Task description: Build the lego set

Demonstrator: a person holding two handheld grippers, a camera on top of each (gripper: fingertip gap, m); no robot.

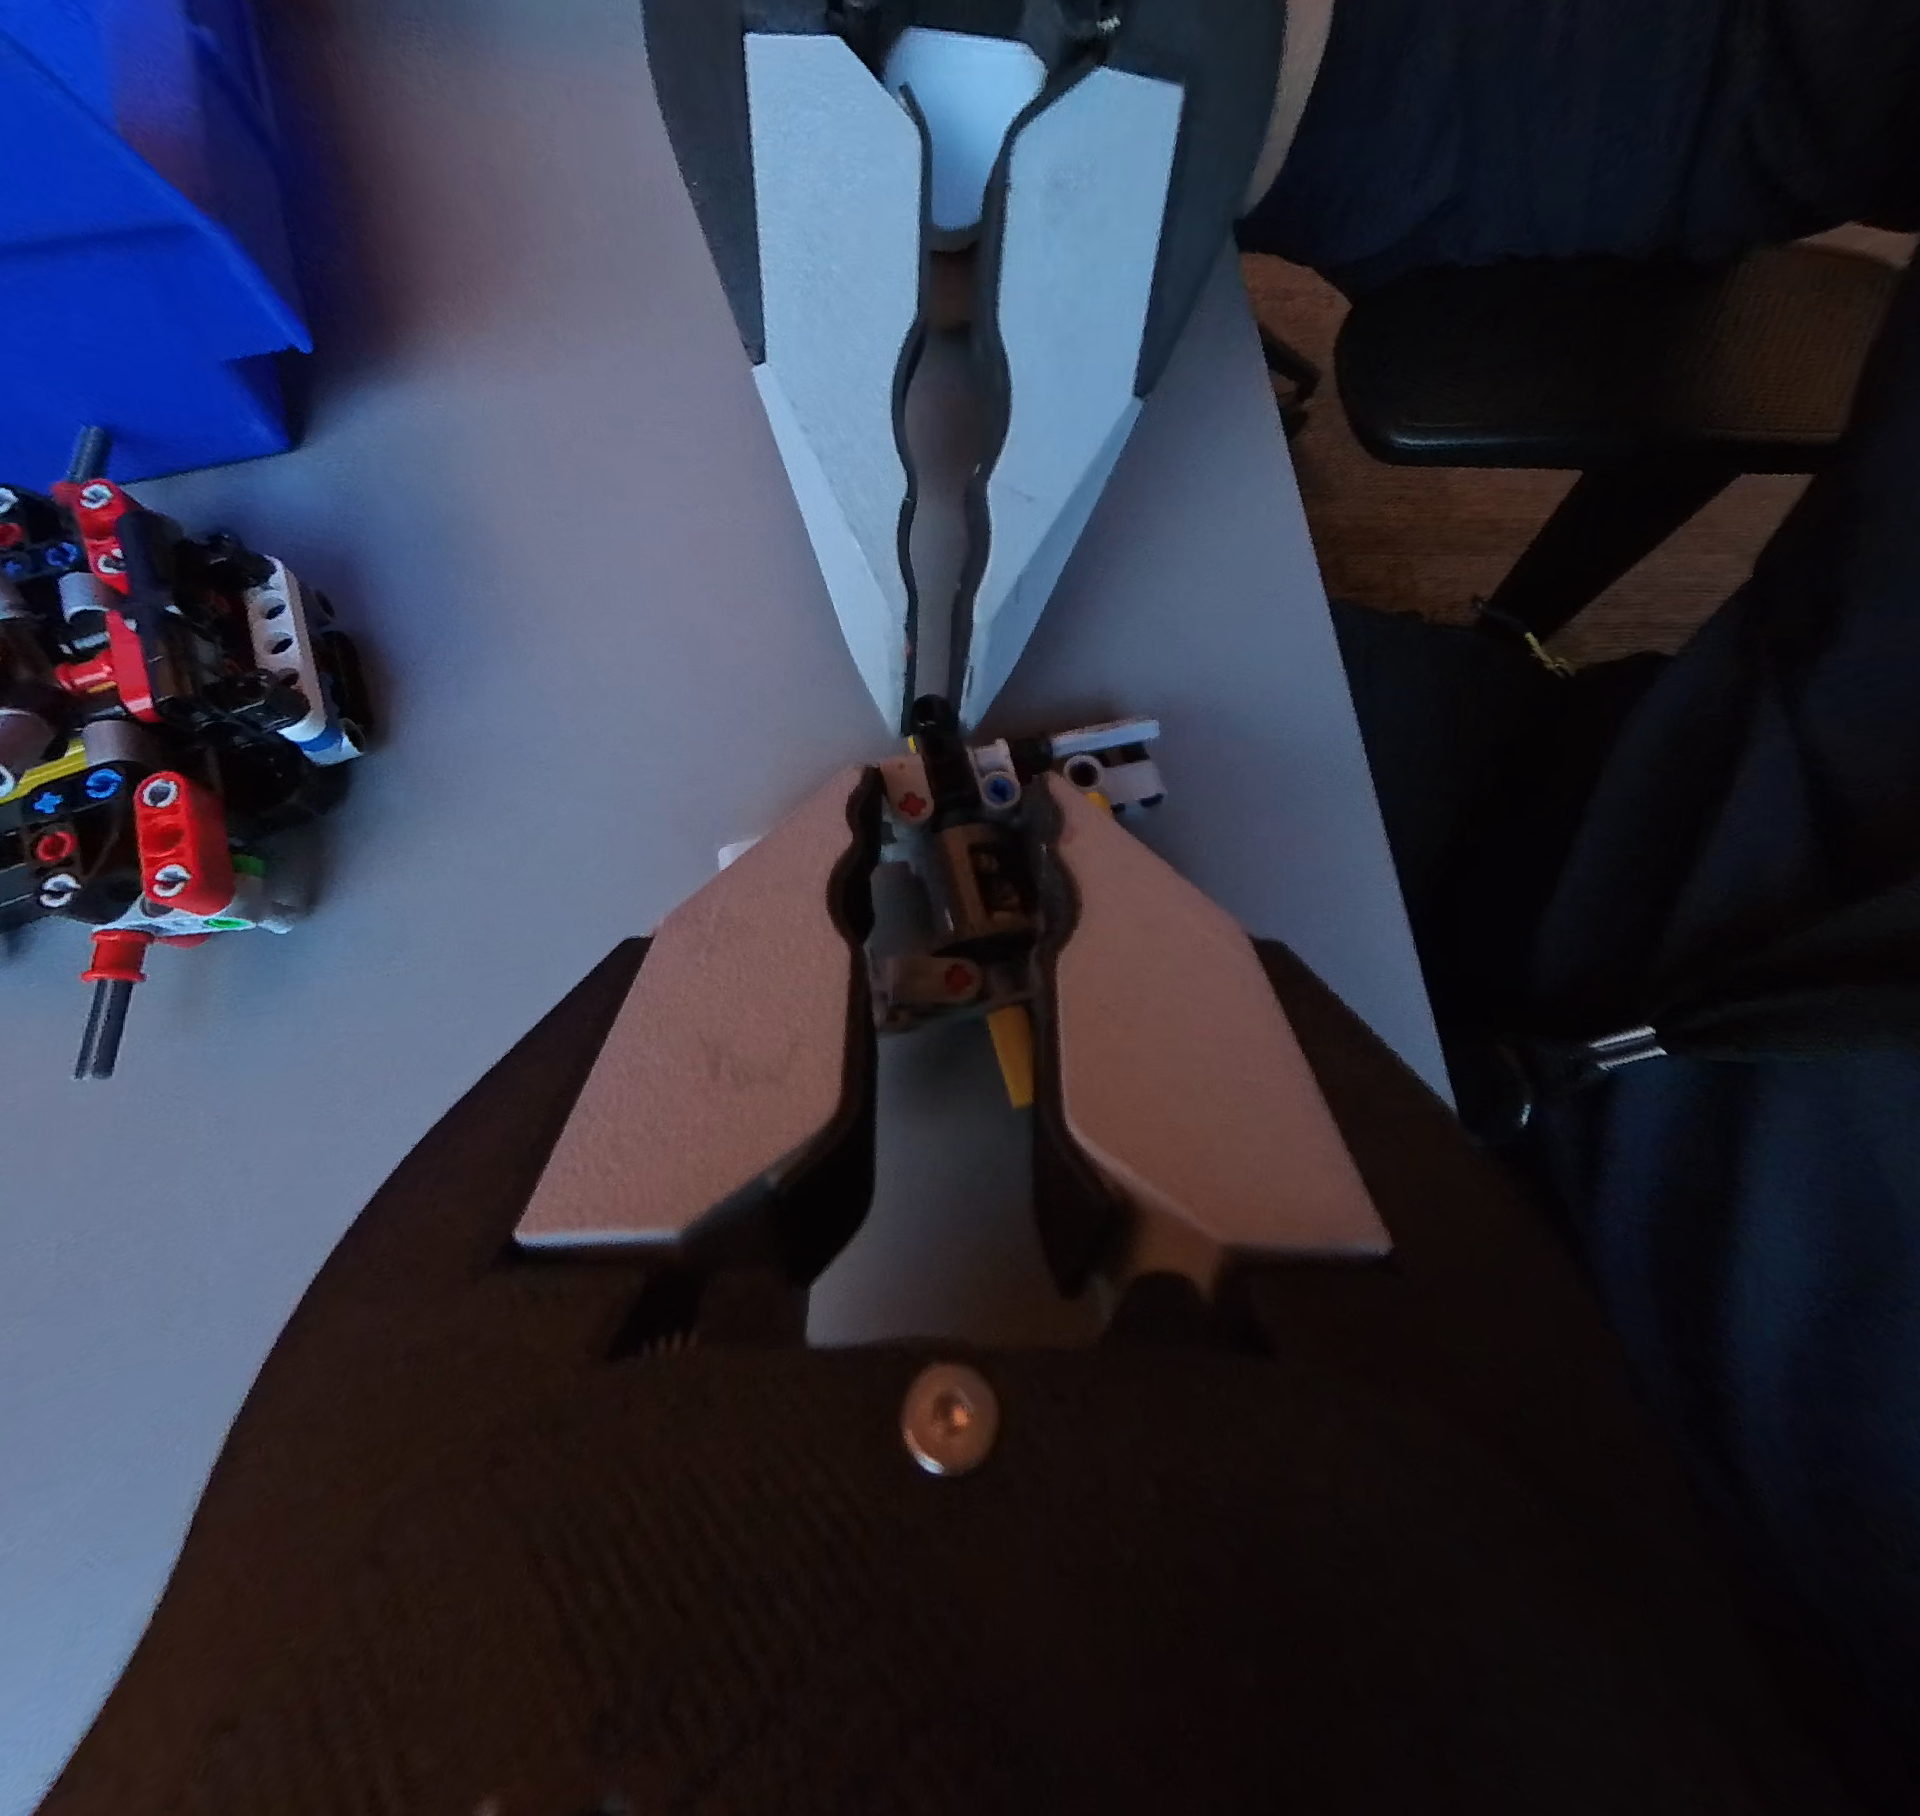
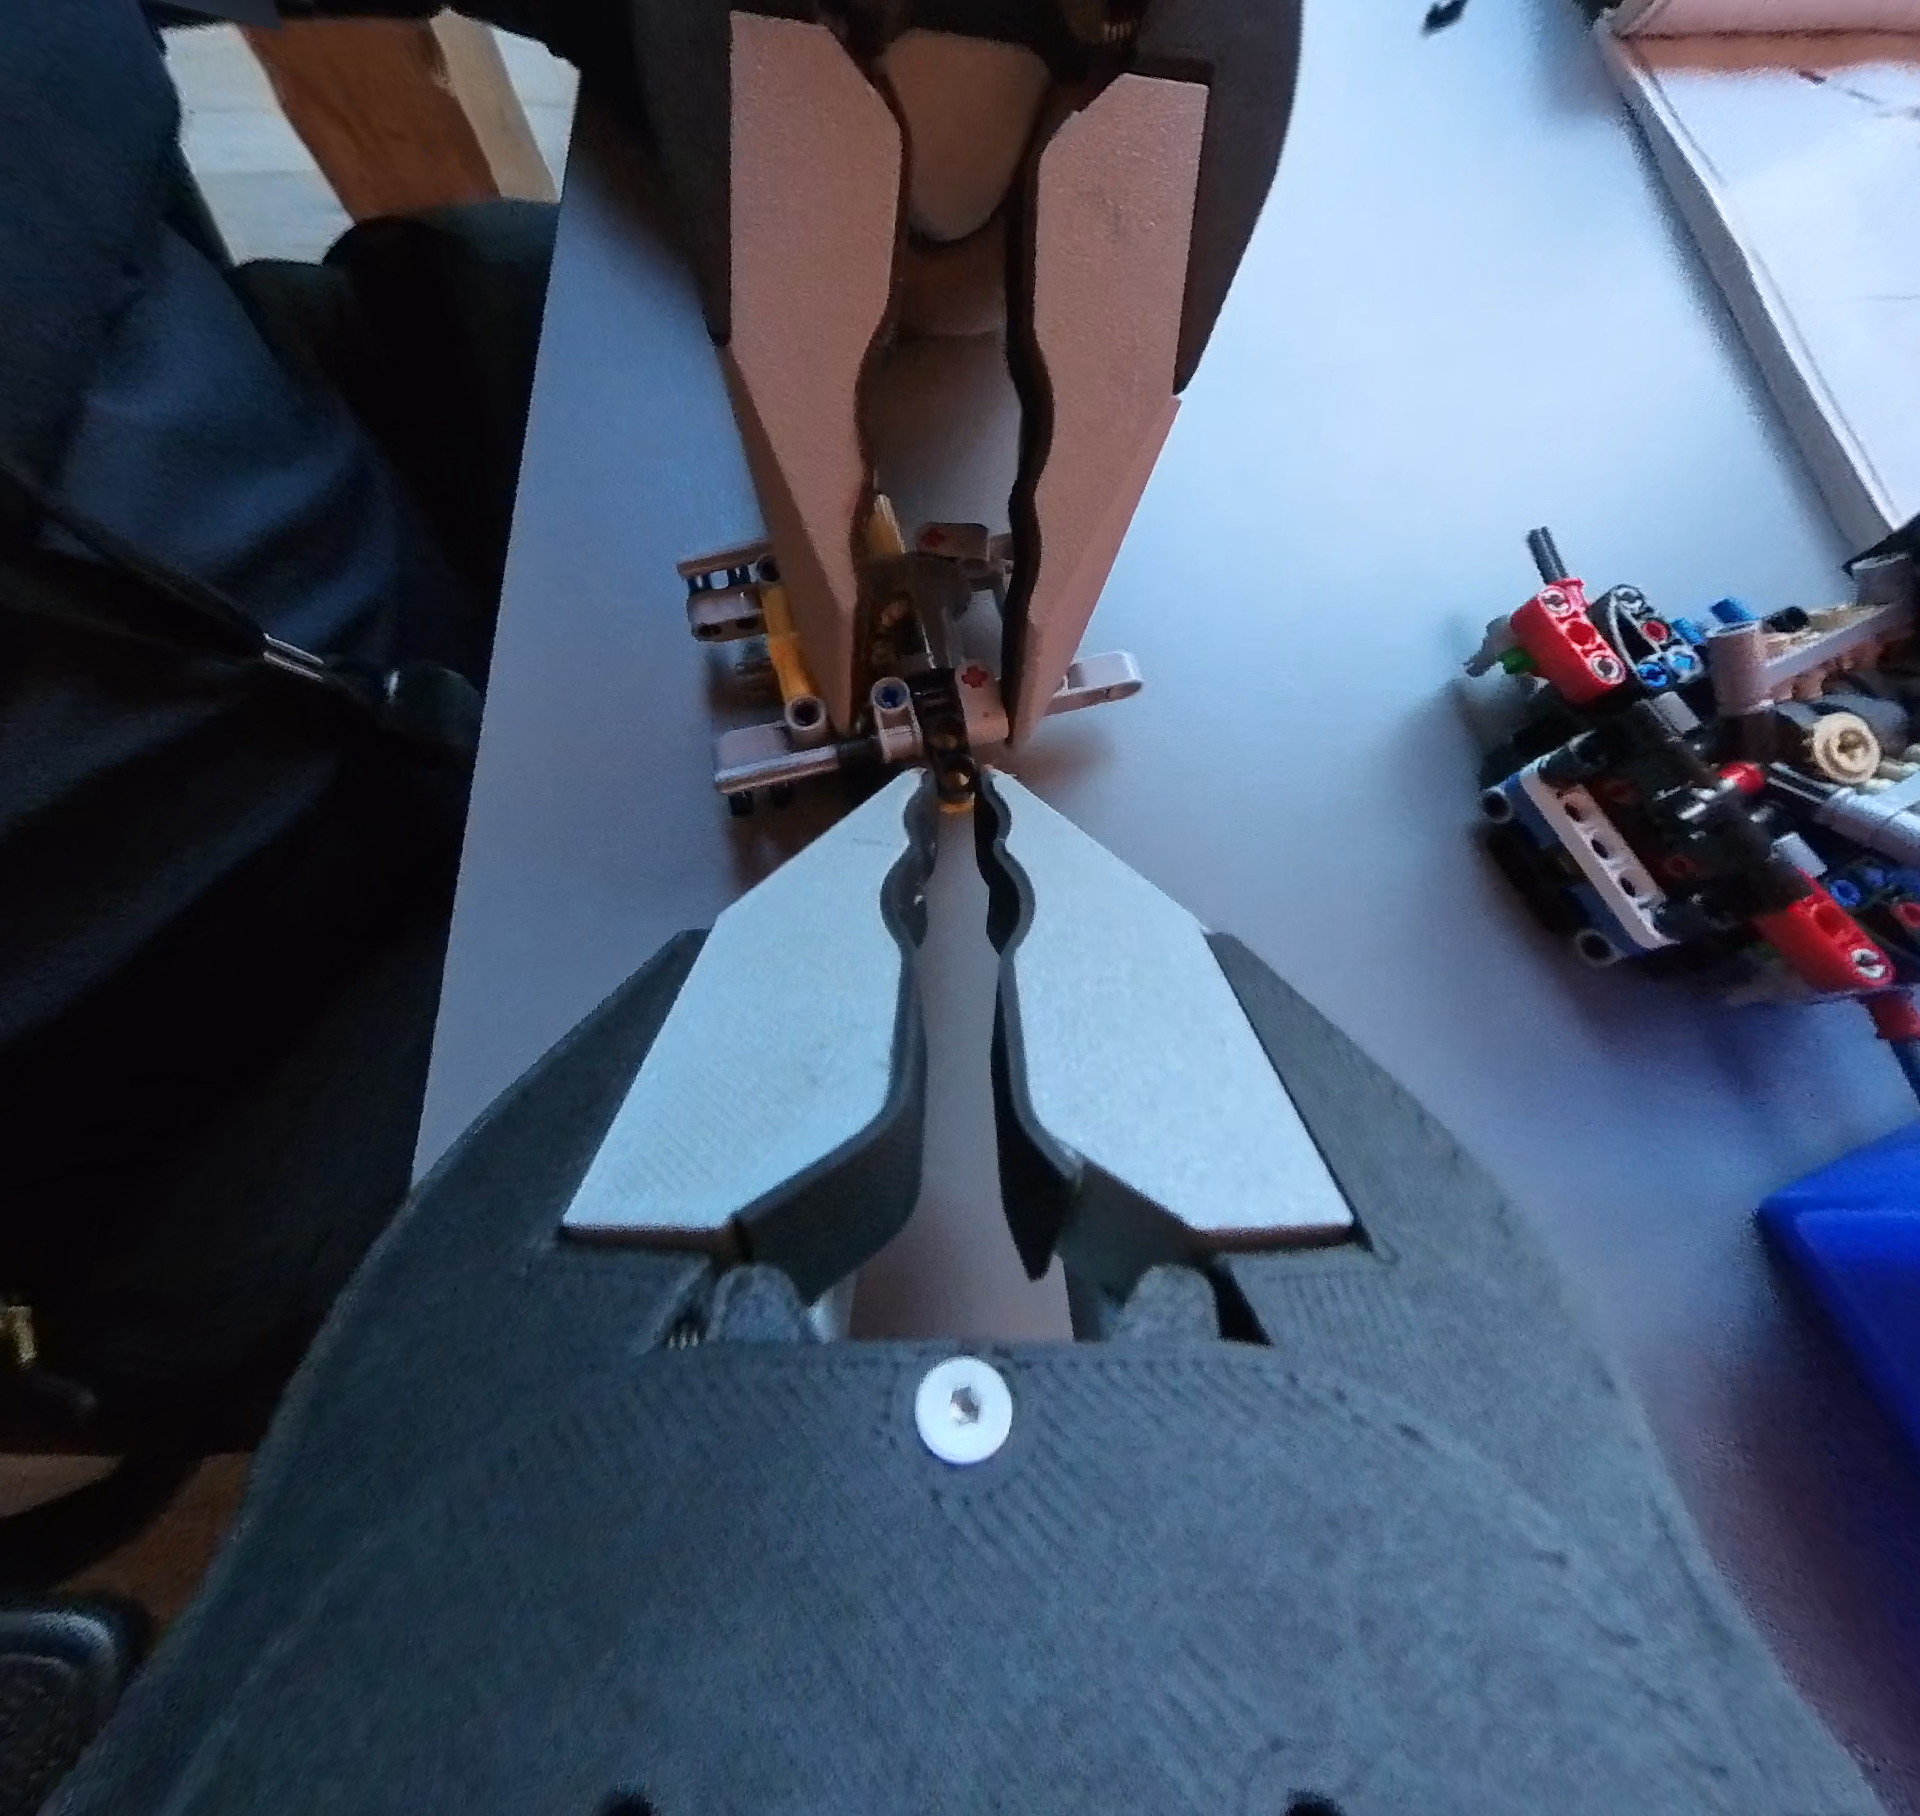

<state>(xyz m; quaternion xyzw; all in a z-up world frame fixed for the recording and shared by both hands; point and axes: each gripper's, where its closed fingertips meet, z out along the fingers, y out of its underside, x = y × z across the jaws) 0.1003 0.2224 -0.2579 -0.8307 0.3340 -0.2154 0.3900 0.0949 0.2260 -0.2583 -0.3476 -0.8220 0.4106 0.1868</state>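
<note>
Two handheld grippers meet nose to nose over one small toy-brick assembly at the edge of a grey table (image 1: 540,332).

Item one, the left gripper (image 1: 956,779): we see its pink-faced fingers (image 1: 727,1018) clamped on the small brick assembly (image 1: 961,883), a grey and tan block with red and blue pin ends and a yellow axle (image 1: 1013,1049) running back between the pads. Both pads press on its sides. In the right wrist view the same gripper comes in from the top, closed on the same piece.

Item two, the right gripper (image 2: 954,790): we see its pale grey fingers (image 2: 790,1039) drawn together at the tips on a thin black beam (image 2: 951,738) that sticks out of the assembly toward them. A yellow piece shows just under the beam's end, between the tips. The waved pads stand apart farther back.

Item three, grey frame parts (image 2: 769,748) of the assembly: they lie on the table just beside the left gripper's tips, near the table edge.

Item four, a larger brick model (image 1: 145,717) in black, red, blue and white: it rests on the table, well apart from both grippers.

Item five, a blue bin (image 1: 125,166): it stands beyond that model.

Item six, dark fabric and a black chair (image 1: 1621,395): off the table edge.
</note>
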